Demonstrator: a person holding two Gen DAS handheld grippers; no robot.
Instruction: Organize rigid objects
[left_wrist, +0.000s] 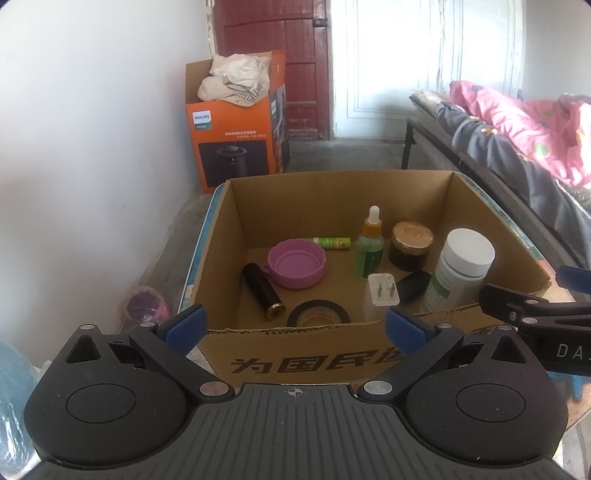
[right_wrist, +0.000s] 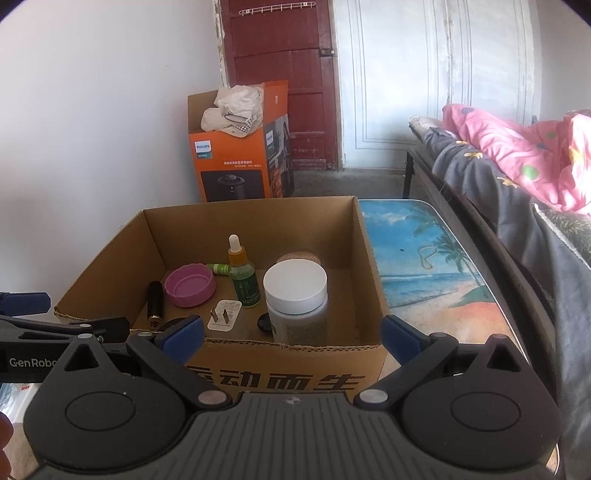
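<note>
- Orange carton (right_wrist: 236, 162) stands by the white wall, rags piled on top.
- Red door (right_wrist: 280, 74) behind it.
- Pink quilt (right_wrist: 524, 155) heaped on the bed (left_wrist: 517, 166), right.

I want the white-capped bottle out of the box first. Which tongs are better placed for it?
Right tongs: open, with the white-capped bottle almost centred ahead. For the left tongs, also open, the bottle sits off to the right.
</note>
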